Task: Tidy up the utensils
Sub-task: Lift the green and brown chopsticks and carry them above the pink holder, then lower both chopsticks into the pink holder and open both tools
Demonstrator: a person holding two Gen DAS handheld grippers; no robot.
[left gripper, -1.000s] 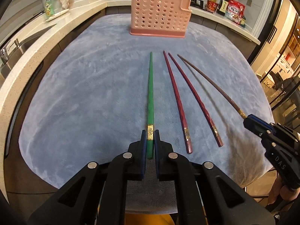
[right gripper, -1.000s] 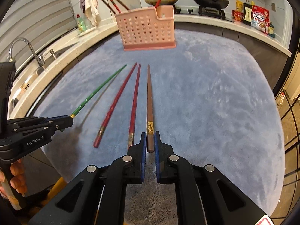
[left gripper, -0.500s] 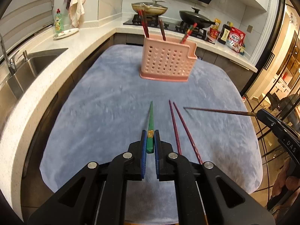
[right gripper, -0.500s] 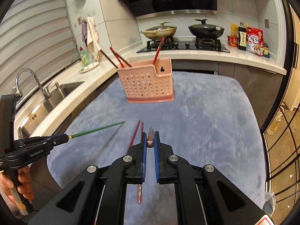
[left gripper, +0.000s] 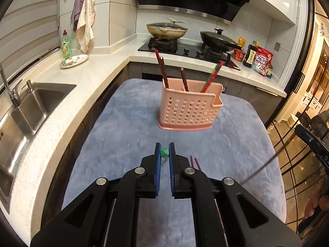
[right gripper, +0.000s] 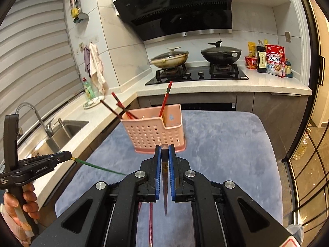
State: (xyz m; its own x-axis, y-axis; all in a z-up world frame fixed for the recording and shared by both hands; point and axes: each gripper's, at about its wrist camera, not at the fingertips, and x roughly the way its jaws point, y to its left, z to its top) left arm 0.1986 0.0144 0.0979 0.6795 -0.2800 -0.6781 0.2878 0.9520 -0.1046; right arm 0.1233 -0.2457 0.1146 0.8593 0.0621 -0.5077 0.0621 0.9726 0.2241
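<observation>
Left wrist view: the left tool point(left gripper: 164, 152) is clenched on the green chopstick point(left gripper: 164, 152), lifted off the worktop point(left gripper: 123, 123), pink holder point(left gripper: 190, 107) ahead. Right wrist view: the right tool point(right gripper: 164, 154) grips the brown chopstick point(right gripper: 165, 183). Carry step; next, tip each upright over the holder.
</observation>
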